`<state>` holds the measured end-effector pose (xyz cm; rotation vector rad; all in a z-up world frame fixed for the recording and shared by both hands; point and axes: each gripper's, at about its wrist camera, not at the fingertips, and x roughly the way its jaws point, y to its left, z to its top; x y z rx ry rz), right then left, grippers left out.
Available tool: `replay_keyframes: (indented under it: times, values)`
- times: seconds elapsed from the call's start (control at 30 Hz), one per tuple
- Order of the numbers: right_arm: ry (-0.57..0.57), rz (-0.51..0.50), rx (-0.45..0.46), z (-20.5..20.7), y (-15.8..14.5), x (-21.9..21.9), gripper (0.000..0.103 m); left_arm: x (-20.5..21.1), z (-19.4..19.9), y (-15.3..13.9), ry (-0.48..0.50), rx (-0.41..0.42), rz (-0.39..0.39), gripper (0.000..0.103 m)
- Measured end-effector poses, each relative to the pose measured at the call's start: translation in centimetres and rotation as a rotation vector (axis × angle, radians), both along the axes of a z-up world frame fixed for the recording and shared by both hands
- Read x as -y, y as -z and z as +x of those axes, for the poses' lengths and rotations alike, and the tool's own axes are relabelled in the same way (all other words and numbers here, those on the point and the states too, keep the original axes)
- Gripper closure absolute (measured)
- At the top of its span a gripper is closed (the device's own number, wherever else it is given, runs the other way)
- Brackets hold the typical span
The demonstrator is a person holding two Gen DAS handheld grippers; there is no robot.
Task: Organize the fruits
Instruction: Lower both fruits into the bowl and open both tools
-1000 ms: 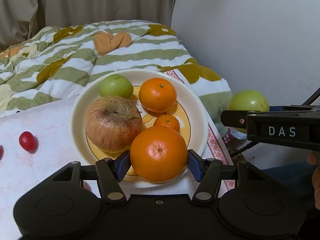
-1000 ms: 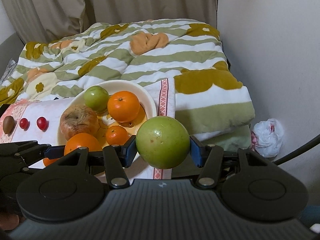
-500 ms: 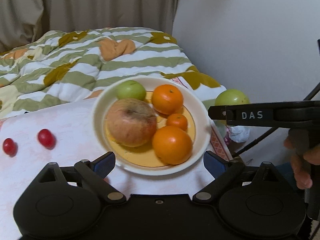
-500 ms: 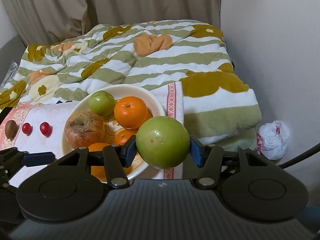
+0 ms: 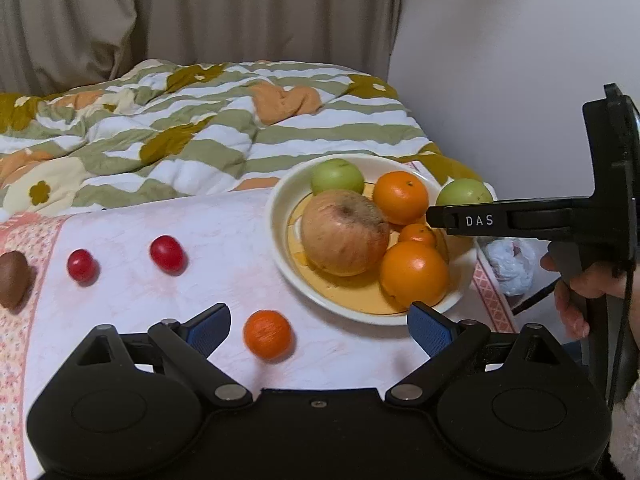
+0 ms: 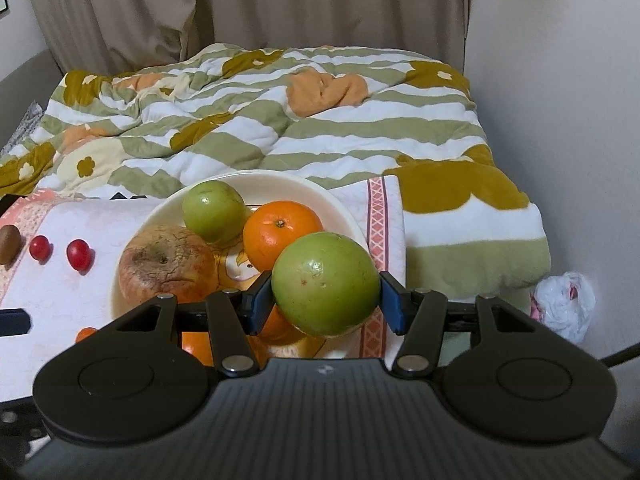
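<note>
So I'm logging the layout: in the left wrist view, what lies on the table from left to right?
Kiwi → smaller tomato → larger tomato → loose orange → plate of fruit.

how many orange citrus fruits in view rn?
4. Three lie on the cream round plate: far orange, tiny orange, near orange. A fourth, blurred orange, sits on the white cloth. More may hide behind the big apple.

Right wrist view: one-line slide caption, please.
Right gripper holds a green fruit above the plate of fruit.
</note>
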<state>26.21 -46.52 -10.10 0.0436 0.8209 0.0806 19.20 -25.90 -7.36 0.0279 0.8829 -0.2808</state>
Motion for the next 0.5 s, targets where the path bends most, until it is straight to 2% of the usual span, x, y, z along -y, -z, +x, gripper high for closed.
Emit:
replay_keyframes:
  times: [0.07, 0.17, 0.23, 0.5]
  values:
    - [-0.006, -0.008, 0.012, 0.1, 0.1, -0.1, 0.029, -0.3, -0.2, 0.0, -0.010, 0.003, 0.000, 0.006]
    - [-0.008, -0.028, 0.061, -0.5, -0.5, -0.5, 0.000, -0.6, -0.6, 0.0, -0.021, 0.006, 0.001, 0.006]
    - [-0.003, -0.040, 0.089, -1.0, -1.0, -0.6, 0.000, -0.7, -0.8, 0.0, -0.026, 0.007, 0.002, 0.005]
    - [0.007, -0.029, 0.073, -2.6, -2.1, -0.3, 0.000, -1.1, -2.3, -1.1, -0.046, 0.038, -0.007, 0.005]
